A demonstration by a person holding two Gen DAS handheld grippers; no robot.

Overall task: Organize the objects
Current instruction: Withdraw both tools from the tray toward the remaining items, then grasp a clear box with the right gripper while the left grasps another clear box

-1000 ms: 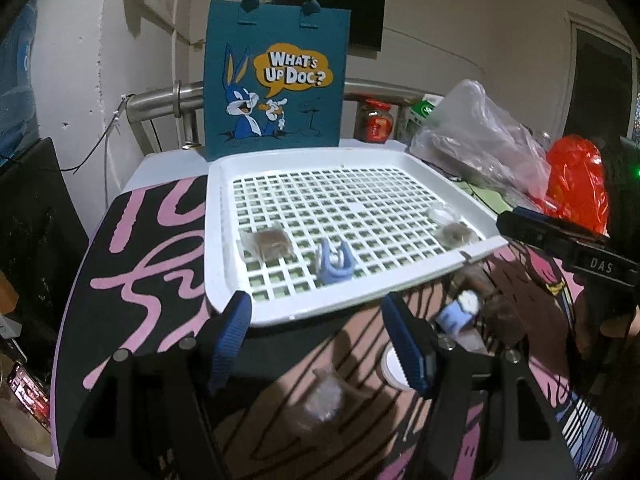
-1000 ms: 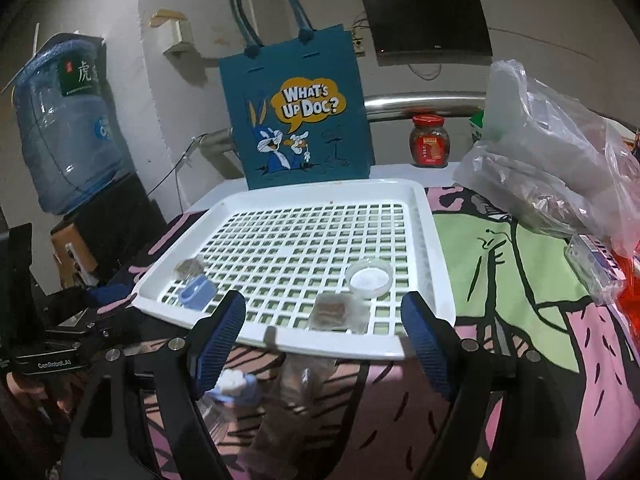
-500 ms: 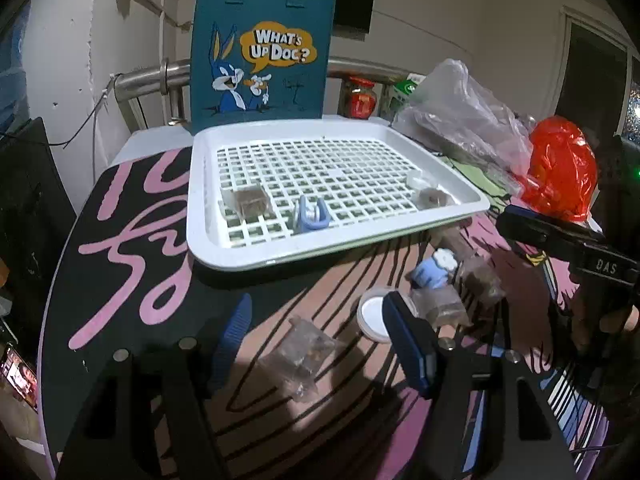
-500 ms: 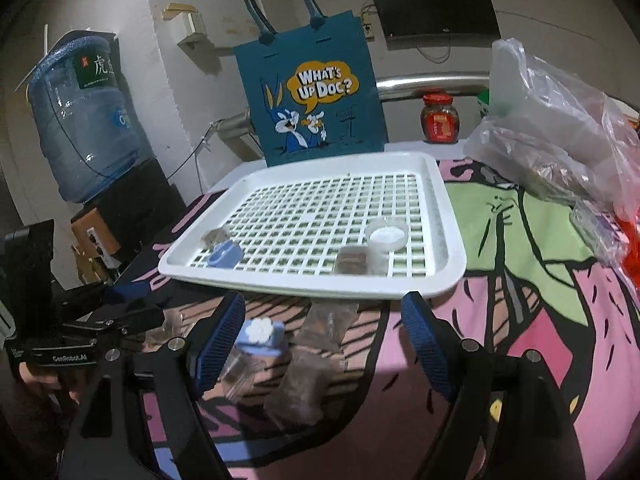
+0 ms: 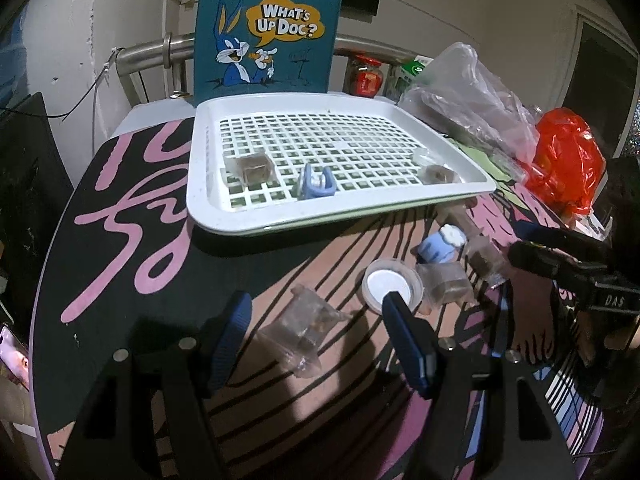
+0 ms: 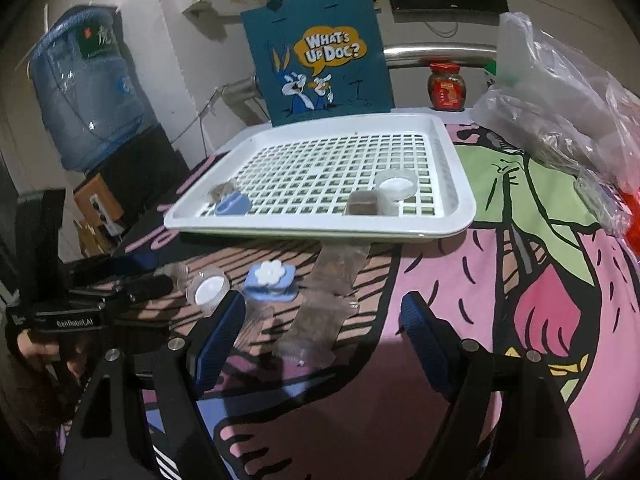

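A white slotted tray [image 5: 208,208] [image 6: 460,184] holds a blue clip [image 5: 316,186], two brown cube packets [image 5: 252,168] [image 6: 362,202] and a clear round pot [image 6: 396,184]. On the patterned cloth in front of it lie a white lid [image 5: 390,284] [image 6: 208,290], a blue flower clip [image 5: 440,244] [image 6: 270,280] and several clear packets with brown contents. My left gripper [image 5: 316,320] is open over one such packet [image 5: 304,328] without touching it. My right gripper [image 6: 320,320] is open above another packet [image 6: 316,324].
A teal cartoon tote bag [image 5: 268,28] stands behind the tray, with a red-lidded jar [image 6: 446,86] next to it. Clear plastic bags [image 6: 560,112] and a red bag [image 5: 568,164] crowd the right side. A water bottle [image 6: 84,88] stands off the table at the left.
Both grippers have drawn back from the tray and tipped downward, so the loose lid, flower clip and packets in front of the tray now lie under them. Both stayed open.
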